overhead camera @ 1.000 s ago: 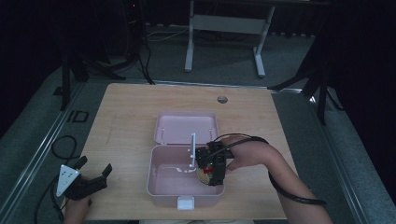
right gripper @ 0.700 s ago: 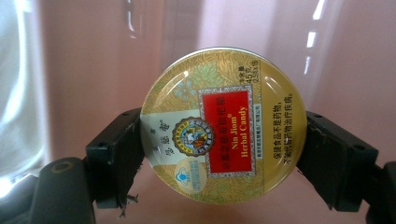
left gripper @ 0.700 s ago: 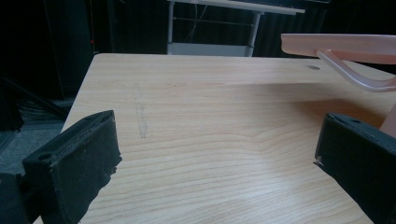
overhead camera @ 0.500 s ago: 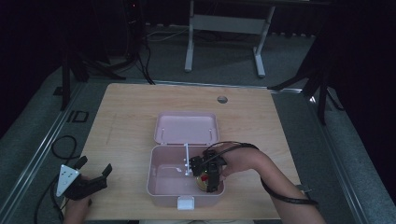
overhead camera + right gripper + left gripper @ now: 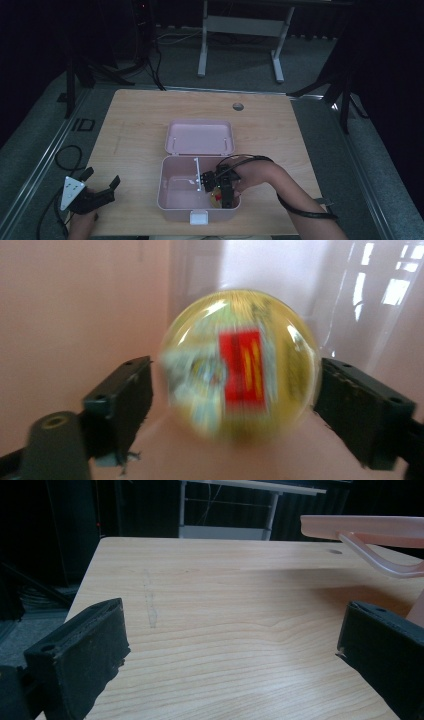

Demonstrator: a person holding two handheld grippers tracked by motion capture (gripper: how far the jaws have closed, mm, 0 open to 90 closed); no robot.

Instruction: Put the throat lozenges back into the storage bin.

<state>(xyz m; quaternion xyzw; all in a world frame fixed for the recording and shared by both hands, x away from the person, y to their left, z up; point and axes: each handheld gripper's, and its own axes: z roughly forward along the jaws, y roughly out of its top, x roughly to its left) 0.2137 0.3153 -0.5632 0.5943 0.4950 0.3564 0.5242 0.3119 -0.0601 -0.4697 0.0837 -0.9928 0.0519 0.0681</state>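
Pink box (image 5: 175, 200) sits open near the front edge of the table (image 5: 130, 130), with its lid (image 5: 200, 136) lying flat behind it. The right gripper (image 5: 222, 192) reaches down into the box's right front corner. A round yellow ball (image 5: 240, 365) with a red label sits between its jaws, which look spread just beside it. The left gripper (image 5: 97, 192) rests at the table's front left corner, jaws wide apart, holding nothing.

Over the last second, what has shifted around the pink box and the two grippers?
The right gripper dropped lower into the open pink box, toward its near right corner, with a yellow ball between its jaws. The left gripper, open at the table's near left corner, and the box stayed put.
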